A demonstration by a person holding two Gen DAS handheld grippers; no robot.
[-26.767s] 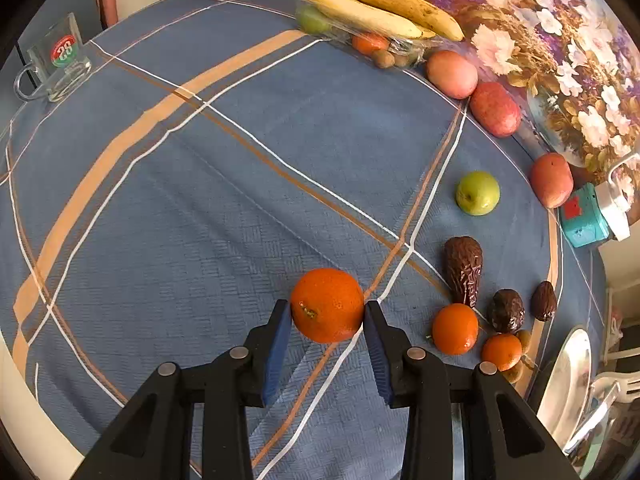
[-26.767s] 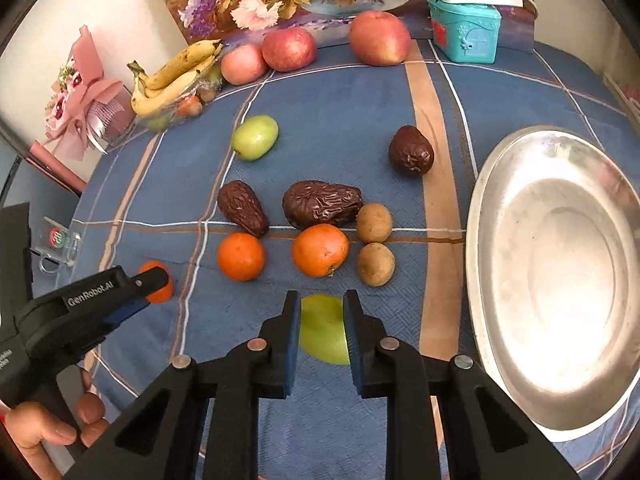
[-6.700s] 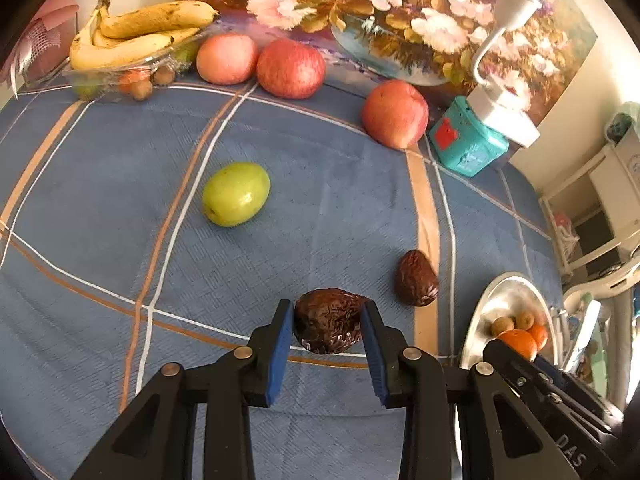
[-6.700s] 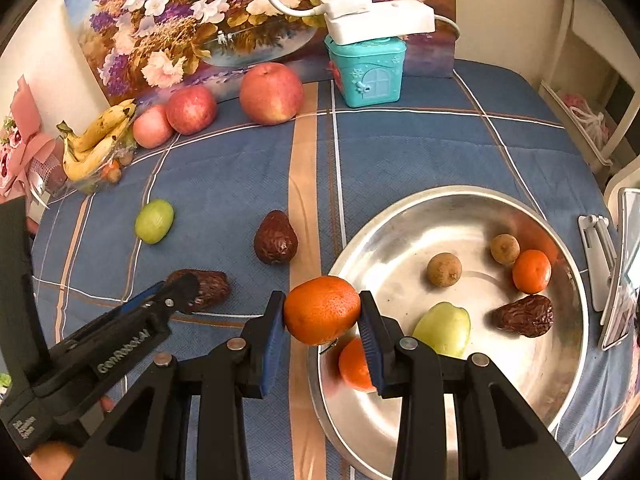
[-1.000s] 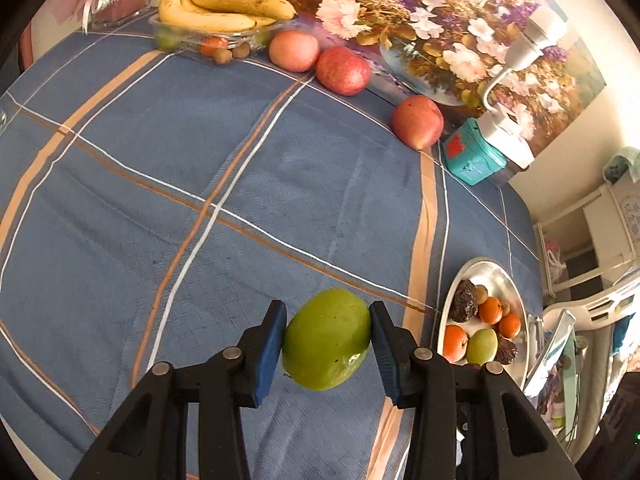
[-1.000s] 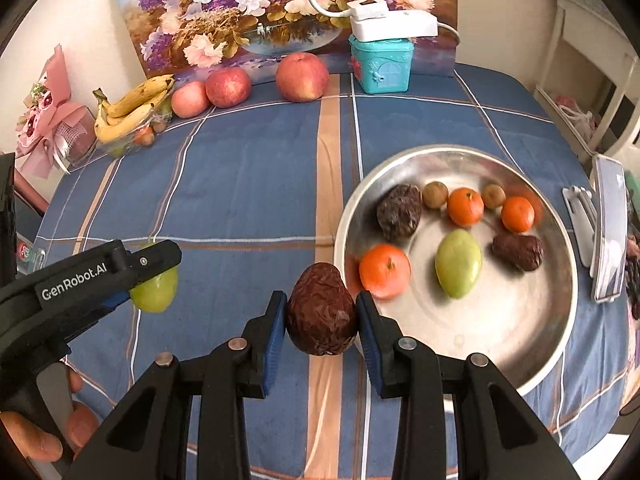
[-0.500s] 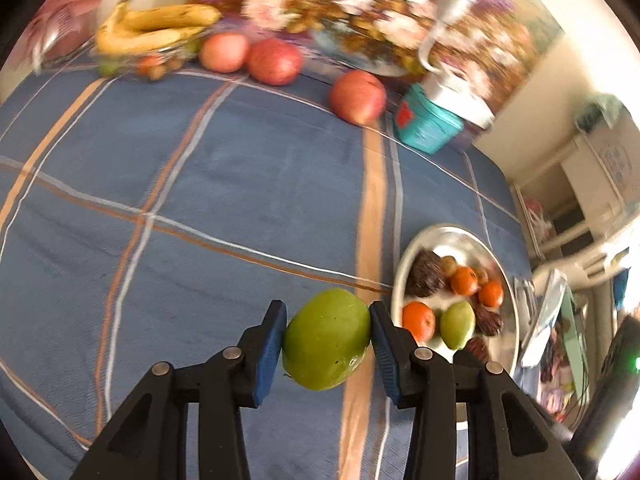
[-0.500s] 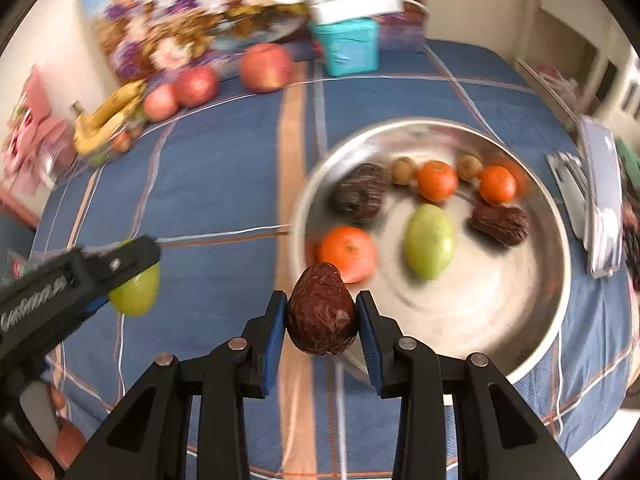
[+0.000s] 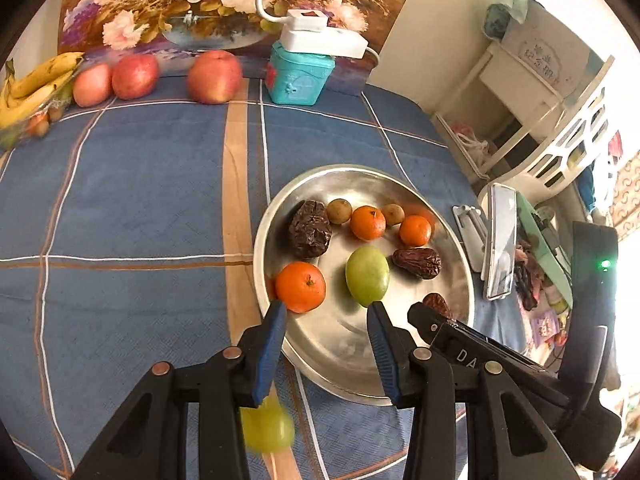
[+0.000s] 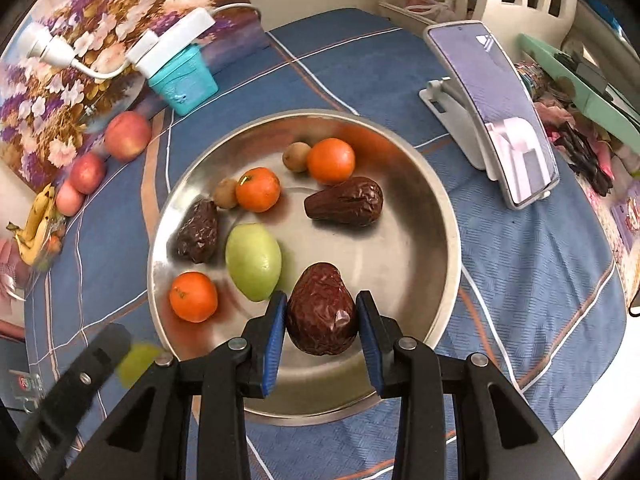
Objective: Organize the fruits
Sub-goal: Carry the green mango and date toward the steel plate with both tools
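My left gripper (image 9: 326, 318) is open and empty over the near rim of the steel plate (image 9: 352, 376). A blurred green fruit (image 9: 267, 427) is below it, outside the plate, on or just above the blue cloth; it also shows in the right wrist view (image 10: 138, 362). My right gripper (image 10: 321, 318) is shut on a big dark dried date (image 10: 322, 314) over the plate (image 10: 420, 240). The plate holds another green fruit (image 10: 253, 261), three oranges, two dates and two small brown fruits.
Three red apples (image 9: 214, 76), bananas (image 9: 36, 80), a teal box (image 9: 300, 76) with a white power strip and a flower picture stand at the back. A phone on a stand (image 10: 496, 120) is right of the plate. The table edge is close on the right.
My left gripper has opened and the green fruit has dropped out of it, below the fingers. Both grippers moved right over the plate. The right still holds the date.
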